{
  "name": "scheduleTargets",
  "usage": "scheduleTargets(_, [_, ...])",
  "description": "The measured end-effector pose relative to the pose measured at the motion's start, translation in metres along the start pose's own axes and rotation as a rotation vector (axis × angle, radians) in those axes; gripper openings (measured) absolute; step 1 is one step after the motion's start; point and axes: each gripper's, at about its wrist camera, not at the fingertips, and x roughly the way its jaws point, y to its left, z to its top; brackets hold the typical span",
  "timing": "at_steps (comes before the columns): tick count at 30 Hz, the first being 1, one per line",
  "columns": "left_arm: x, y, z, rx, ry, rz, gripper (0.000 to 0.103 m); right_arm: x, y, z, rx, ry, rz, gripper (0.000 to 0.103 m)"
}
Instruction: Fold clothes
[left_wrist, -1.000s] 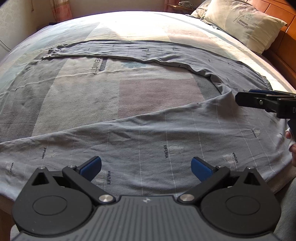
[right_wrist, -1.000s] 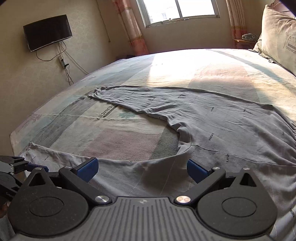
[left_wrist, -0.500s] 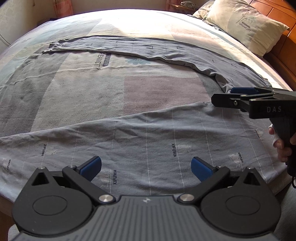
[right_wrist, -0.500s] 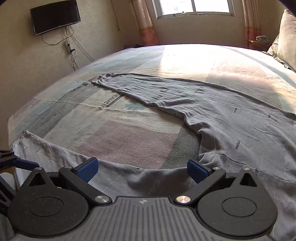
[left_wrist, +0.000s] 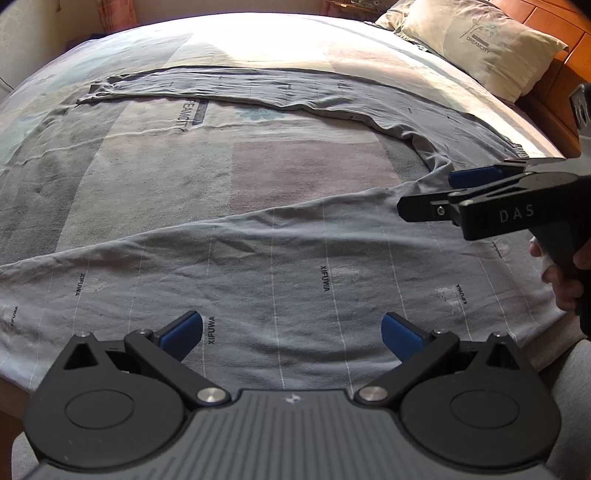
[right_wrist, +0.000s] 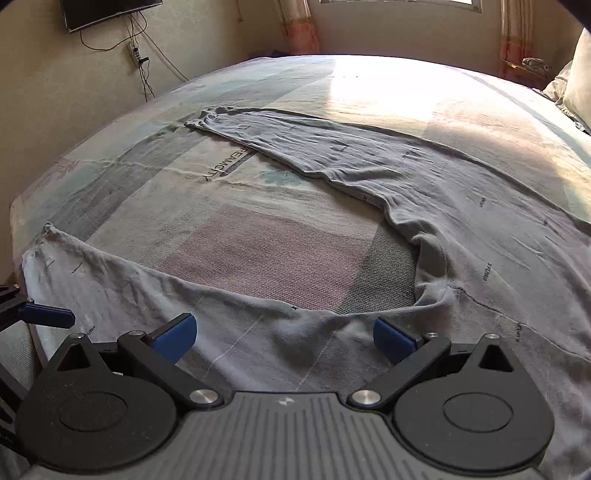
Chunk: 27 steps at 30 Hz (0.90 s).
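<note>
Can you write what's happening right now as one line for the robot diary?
stage: before grasp | grey trousers: spread flat on bed | left gripper: jaws open over near leg | right gripper: jaws open near crotch

Garments: 1, grey long trousers, spread ahead of both grippers
Trouser legs: 2, near leg and far leg
Grippers: 2, left gripper and right gripper
Blue finger pads per gripper: 2
Beds: 1, under the garment
Pillows: 2 counted, front pillow ahead and right of the left gripper, second one partly hidden behind it
Wall screens: 1, ahead and left of the right gripper
Hands in view: 1
</note>
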Motion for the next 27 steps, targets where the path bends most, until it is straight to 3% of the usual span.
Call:
scheduleTargets(7, [0.000,-0.029,-0.002,0.070,-0.004,-0.035,0.102,-0.045,-0.032,-0.035,0.111,0.049,-0.122,0.103])
scheduleTargets(13, [0.015,-0.042,-0.012,0.110,0.039,-0.026,0.102,-0.045,-0.046,-0.069,0.191,0.119,-0.160,0.103])
scheduleTargets(19, [0.018,-0.042,-0.021,0.137,0.027,-0.022,0.102,-0.043,-0.033,-0.085,0.091,0.113,-0.206,0.103])
scheduleTargets(27, [0.019,-0.046,-0.023,0.192,0.024,-0.011,0.103,-0.051,-0.033,-0.094,0.080,0.077,-0.216,0.103])
